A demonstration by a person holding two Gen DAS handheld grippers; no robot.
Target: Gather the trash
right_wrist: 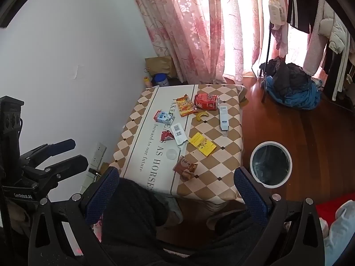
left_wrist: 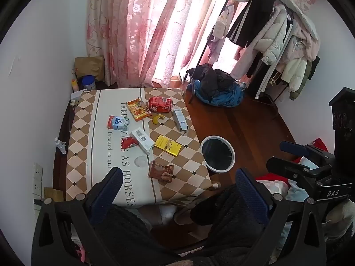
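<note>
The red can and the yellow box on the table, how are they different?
The red can is round and lies on its side, while the yellow box is flat and rectangular, lying face up. The red can sits at the far end of the table, by the curtain; the yellow box lies nearer the bin. The can is red with white print; the box is yellow with dark print. Neither gripper touches either one.

Trash lies scattered flat on the checkered tablecloth (left_wrist: 195, 139): crushed red can (left_wrist: 160, 104), orange snack wrapper (left_wrist: 138, 109), banana peel (left_wrist: 158, 119), milk carton (left_wrist: 118, 123), two white boxes, yellow packet (left_wrist: 168, 145), brown wrapper (left_wrist: 161, 171). White-rimmed bin (left_wrist: 218, 154) stands on the floor just beside the table.
</note>
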